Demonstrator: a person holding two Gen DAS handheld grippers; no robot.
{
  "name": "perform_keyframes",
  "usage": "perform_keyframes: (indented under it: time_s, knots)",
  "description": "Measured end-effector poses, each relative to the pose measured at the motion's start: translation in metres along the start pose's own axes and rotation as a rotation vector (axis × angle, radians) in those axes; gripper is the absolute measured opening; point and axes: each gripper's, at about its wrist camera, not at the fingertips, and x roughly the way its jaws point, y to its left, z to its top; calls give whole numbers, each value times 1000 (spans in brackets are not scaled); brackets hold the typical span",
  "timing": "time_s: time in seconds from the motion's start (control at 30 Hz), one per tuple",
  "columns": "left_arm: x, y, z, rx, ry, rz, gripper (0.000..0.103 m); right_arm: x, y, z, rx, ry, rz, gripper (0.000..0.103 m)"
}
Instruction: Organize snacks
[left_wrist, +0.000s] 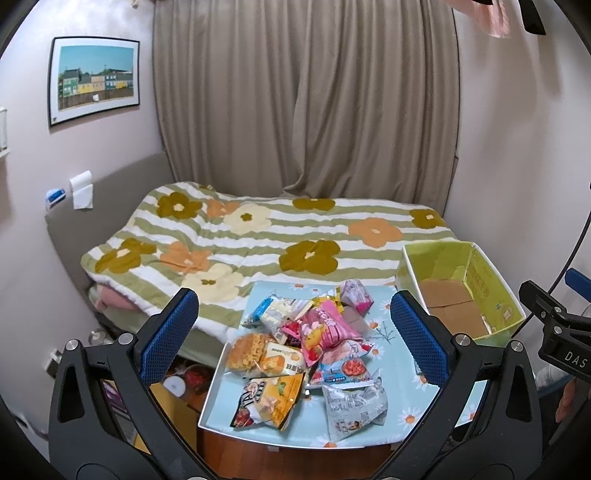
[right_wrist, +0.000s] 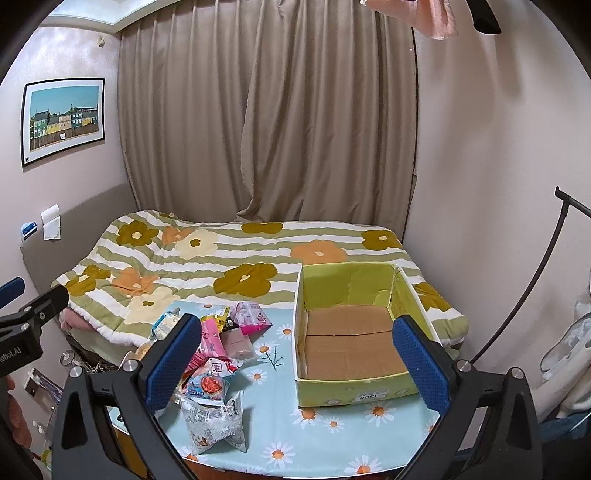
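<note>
Left gripper (left_wrist: 295, 332) and right gripper (right_wrist: 297, 360) hover, jaws spread wide.

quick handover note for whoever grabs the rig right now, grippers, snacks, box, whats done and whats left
Left gripper: open, holding nothing, raised above the snack pile.
Right gripper: open, holding nothing, aimed between the pile and the box.
Snacks: all loose in one heap on the left part of the daisy-print table; nearest you is the grey newspaper-print bag, and a small pink box sits at the far end.
Cardboard box: on the right part of the table, open top, nothing inside.
Done: nothing packed.
Left: probably move every snack from the heap into the box.
</note>
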Motion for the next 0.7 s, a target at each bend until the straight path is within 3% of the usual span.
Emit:
perform_keyframes:
  time_s: [0.7]
  knots:
    - [7,2,-1,-7,14,-1,103,-3,6,-3,2,11,8,102]
